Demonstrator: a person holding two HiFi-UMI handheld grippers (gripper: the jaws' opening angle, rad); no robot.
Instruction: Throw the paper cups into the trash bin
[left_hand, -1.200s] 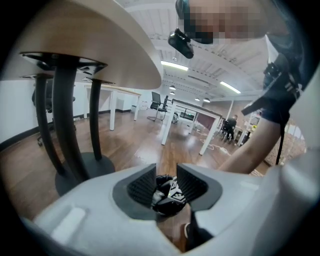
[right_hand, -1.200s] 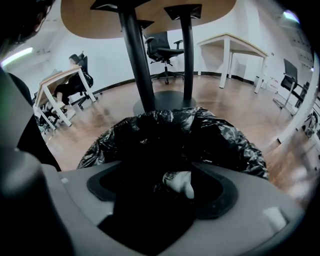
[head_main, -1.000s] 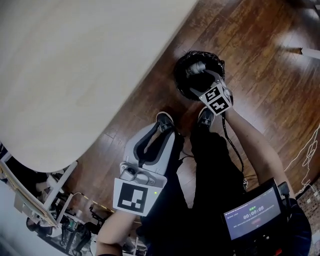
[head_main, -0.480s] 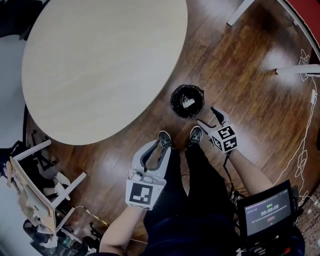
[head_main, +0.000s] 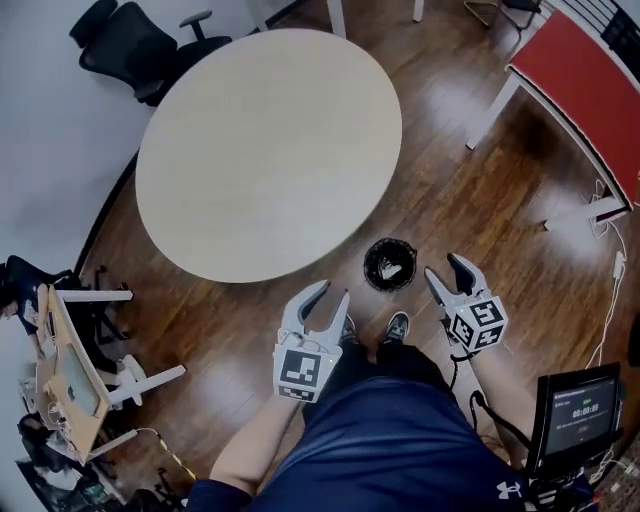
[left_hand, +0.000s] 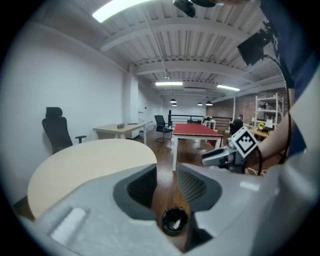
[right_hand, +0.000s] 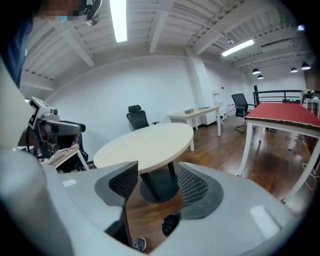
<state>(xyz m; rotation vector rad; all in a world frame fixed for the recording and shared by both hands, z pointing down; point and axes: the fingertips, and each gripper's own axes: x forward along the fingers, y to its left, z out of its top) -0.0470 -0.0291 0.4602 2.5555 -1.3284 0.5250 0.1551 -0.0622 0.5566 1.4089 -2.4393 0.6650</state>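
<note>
Bin (head_main: 369, 266) under left tongs (head_main: 333, 290), right tongs (head_main: 443, 266)

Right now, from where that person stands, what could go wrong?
1. The bin sits on the floor just ahead of the person's shoe. A careless step forward could tip it and spill the cup inside.
2. The bin looks small and low on the floor. Another cup dropped from standing height might miss it.

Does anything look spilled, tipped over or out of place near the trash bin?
Nothing stands out. The trash bin stands upright on the wood floor near the round table, with something white inside and no litter around it.
</note>
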